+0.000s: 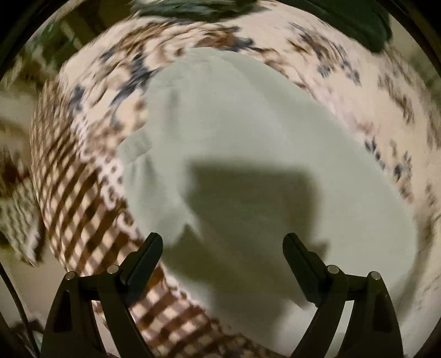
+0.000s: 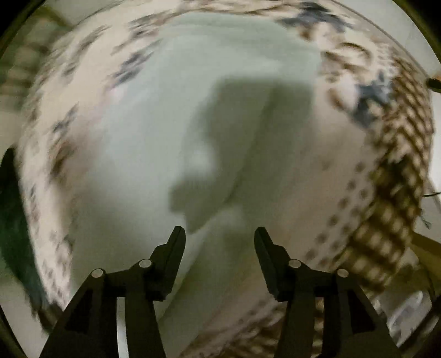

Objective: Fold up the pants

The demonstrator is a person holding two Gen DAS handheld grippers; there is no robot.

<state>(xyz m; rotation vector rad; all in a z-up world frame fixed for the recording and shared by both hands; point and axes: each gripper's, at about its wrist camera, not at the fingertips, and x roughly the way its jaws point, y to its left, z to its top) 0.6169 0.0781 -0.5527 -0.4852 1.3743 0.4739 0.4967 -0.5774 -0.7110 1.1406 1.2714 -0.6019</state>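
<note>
Where both wrist views look down, the largest thing is a patterned bedspread (image 1: 91, 209), cream with brown checks along one band, a row of pale dots beside it, and scattered blue and brown motifs elsewhere; it fills each picture almost to the rim, and motion blur smears its pattern. On it lie the pants (image 1: 248, 143), pale mint-grey cloth spread flat over the middle of the cover, seen again from the other side in the right wrist view (image 2: 143, 143). Their edges run clear of the checked band on the left in the left view and on the right in the right view, with bare cover showing all round them. A small flap of the same cloth sticks out at their left edge in the left view. No writing, label or brand can be read on either fabric, and the blur would hide fine print. At the far edge of the left view a dark green cloth (image 1: 366, 24) lies at the border of the cover. The left gripper (image 1: 222, 239) hangs above the pants with its fingers spread wide and nothing between them, casting a blocky shadow on the cloth. The right gripper (image 2: 219, 234) stands about half spread over the pants, also empty, its shadow falling ahead of it.
</note>
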